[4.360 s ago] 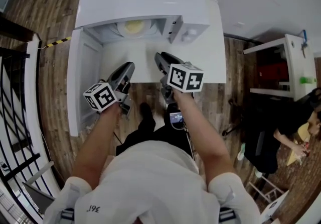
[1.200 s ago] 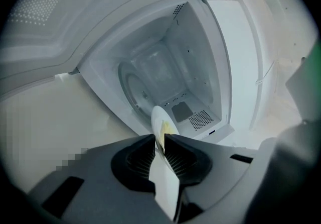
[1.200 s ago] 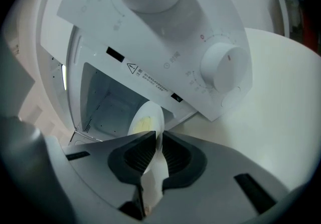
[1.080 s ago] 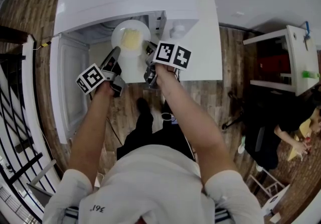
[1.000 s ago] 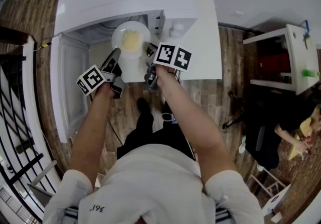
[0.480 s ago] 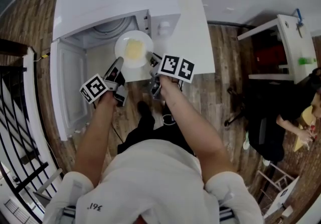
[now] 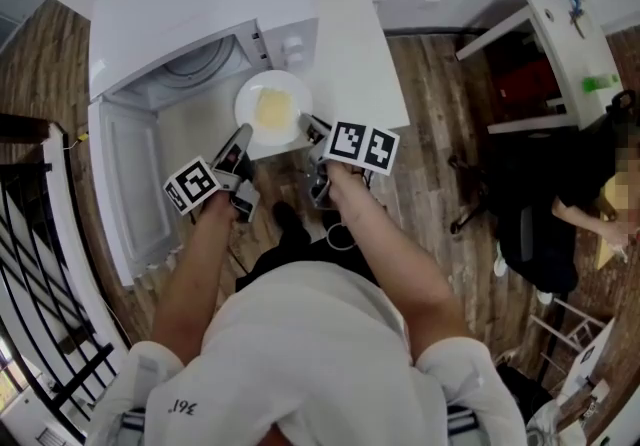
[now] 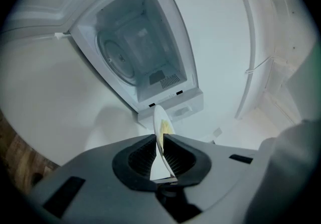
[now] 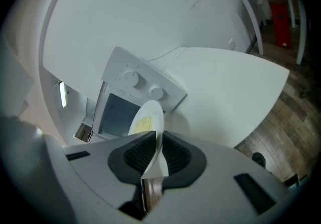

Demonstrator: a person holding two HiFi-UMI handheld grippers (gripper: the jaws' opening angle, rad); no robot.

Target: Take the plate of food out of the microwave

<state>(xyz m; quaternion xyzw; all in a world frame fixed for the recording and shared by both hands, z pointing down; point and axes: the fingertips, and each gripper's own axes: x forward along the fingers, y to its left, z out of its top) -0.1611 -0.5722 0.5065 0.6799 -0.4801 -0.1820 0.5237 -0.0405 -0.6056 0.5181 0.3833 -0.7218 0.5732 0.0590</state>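
A white plate (image 7: 272,110) with yellow food is out of the white microwave (image 7: 190,4), held level over the table just in front of the empty cavity. My left gripper (image 7: 243,137) grips the plate's near-left rim; its jaws are closing with the rim (image 8: 160,130) pressed between the pads. My right gripper (image 7: 312,126) is shut on the near-right rim (image 9: 149,117). The left gripper view shows the empty cavity with its glass turntable (image 8: 118,57). The right gripper view shows the control knobs (image 9: 131,76).
The microwave door (image 7: 125,184) hangs open at the left. The white table (image 7: 350,44) runs to the right of the microwave. A white desk (image 7: 545,44) and a seated person (image 7: 590,204) are at the far right. A black railing (image 7: 40,264) runs along the left.
The plate has come from the cavity mouth out toward me, carried by both grippers, and the cavity is now empty. The head view has swung, so the microwave sits further up and left.
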